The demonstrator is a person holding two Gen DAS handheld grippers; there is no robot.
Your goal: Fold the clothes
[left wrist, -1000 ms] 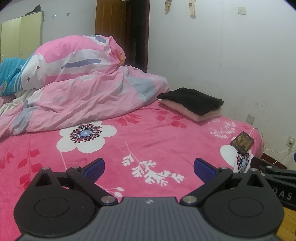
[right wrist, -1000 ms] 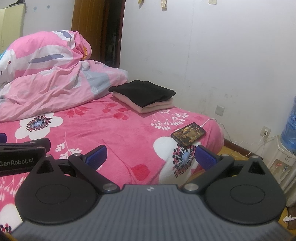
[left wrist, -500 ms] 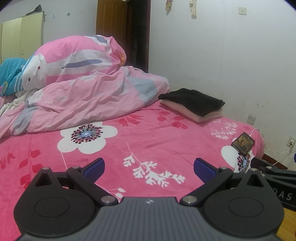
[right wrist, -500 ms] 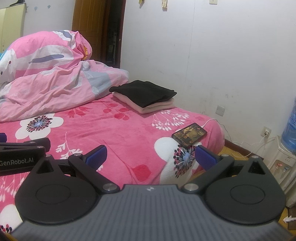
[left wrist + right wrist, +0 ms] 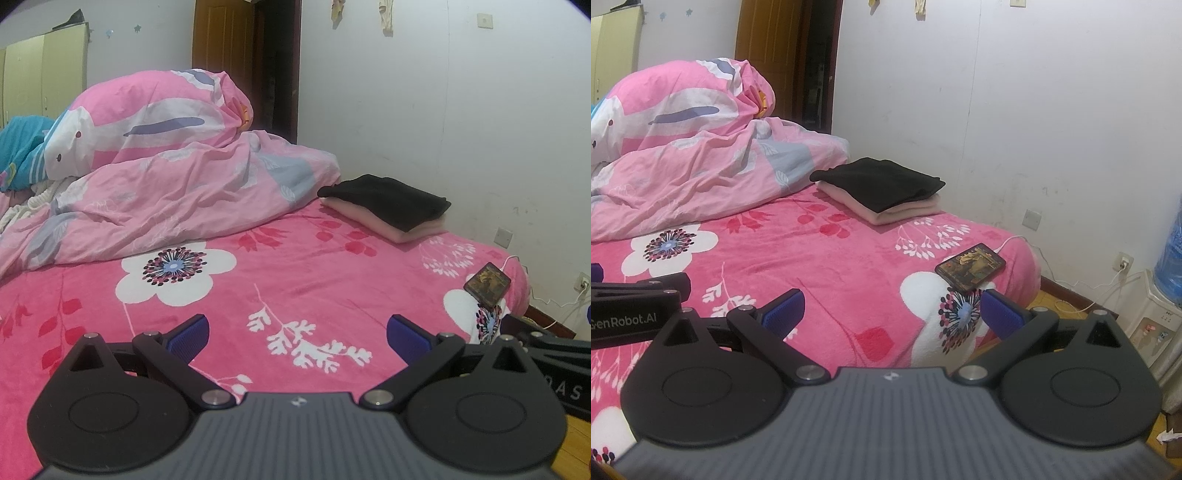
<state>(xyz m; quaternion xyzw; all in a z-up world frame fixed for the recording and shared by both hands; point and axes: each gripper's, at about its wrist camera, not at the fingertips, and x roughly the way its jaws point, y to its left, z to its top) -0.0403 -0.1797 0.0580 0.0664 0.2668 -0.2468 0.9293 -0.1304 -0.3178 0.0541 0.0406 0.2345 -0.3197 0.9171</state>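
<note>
Left gripper (image 5: 297, 338) spread wide, holding nothing, over the pink bedspread (image 5: 295, 280). Right gripper (image 5: 892, 314) likewise spread, empty. Folded black garment (image 5: 879, 182) sits atop folded pink garment (image 5: 897, 212), far right by wall; phone (image 5: 970, 266) near right edge.

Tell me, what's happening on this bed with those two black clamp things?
A person is holding the left gripper and the right gripper above the pink bedspread, both open and holding nothing. Two folded clothes, a black garment on a pink garment, sit stacked near the wall. A phone lies at the bed's corner.
</note>
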